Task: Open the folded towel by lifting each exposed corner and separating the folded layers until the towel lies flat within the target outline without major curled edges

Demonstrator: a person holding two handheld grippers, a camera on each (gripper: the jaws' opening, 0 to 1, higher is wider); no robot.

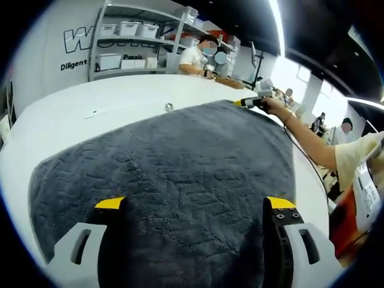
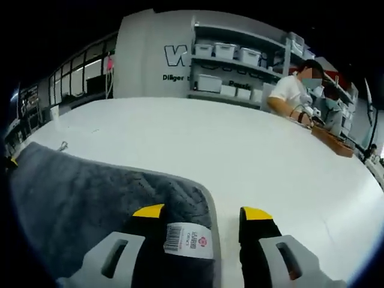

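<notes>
A dark grey towel lies spread over the white table, its pile lightly creased. My left gripper is open, both yellow-tipped jaws low over the towel's near part with nothing held. At the towel's far right corner a hand holds my right gripper. In the right gripper view, that gripper is open, straddling the rounded towel corner. A white barcode label on the corner lies between the jaws, beside the left one. The right jaw stands over bare table.
A small metal ring lies on the table just past the towel's far edge. Shelves with white bins stand behind the table. People work at a bench at the back. The person's arm reaches along the table's right side.
</notes>
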